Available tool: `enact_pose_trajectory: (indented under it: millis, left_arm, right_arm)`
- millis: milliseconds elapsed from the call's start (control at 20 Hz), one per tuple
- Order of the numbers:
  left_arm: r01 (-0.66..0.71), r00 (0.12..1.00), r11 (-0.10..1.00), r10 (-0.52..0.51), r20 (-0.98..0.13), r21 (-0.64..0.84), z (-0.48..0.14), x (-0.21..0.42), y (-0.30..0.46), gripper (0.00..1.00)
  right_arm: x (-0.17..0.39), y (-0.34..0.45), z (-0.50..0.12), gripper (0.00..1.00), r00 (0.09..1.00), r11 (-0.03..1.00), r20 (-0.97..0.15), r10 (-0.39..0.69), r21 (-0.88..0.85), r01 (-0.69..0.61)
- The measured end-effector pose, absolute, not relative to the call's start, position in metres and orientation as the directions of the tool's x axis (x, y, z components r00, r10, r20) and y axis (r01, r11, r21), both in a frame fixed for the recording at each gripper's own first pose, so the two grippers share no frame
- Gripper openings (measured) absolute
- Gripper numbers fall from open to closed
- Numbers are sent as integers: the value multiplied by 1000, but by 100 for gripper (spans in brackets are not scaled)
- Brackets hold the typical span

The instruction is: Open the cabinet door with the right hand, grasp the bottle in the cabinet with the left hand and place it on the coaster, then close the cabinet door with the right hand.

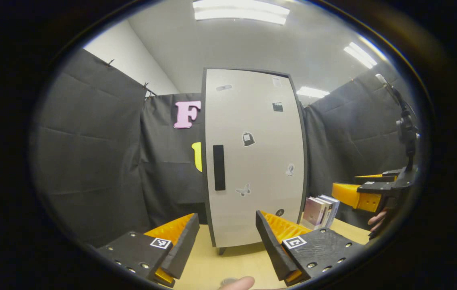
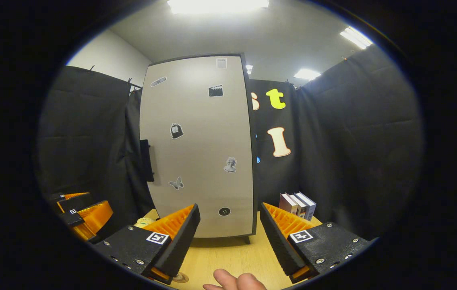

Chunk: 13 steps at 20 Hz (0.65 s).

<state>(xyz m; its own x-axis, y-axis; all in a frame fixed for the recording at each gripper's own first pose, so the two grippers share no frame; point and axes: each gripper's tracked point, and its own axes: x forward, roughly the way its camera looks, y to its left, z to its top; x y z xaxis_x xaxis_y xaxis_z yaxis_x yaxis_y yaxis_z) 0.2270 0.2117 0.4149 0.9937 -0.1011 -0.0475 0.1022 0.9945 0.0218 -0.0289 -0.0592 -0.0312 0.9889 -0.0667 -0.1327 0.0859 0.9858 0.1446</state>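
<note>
You are at the very start: nothing of the task is done yet. The cabinet (image 1: 254, 157) stands on the bench (image 1: 228, 266) with its door (image 2: 198, 145) fully closed, and the dark handle (image 1: 219, 167) on the door's left edge is untouched. The bottle must be inside, so you cannot see it. The left gripper (image 1: 227, 241) has its fingers wide apart and holds nothing; it waits in front of the door. The right gripper (image 2: 228, 237) is also spread and empty, and it faces the door but is not at the handle. A small round thing (image 2: 144, 222) lies on the bench left of the cabinet; I judge it may be the coaster, but it is too small to tell. All steps are left: open, take the bottle, place it, close.
</note>
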Motion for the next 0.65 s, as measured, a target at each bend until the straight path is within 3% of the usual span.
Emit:
enact_pose_trajectory:
  millis: [650]
  left_arm:
    - [97,995,995,-96,-36,32,416,226,211,82]
  right_arm:
    - [-26,-61,-25,93,990,985,-120,-67,151,85]
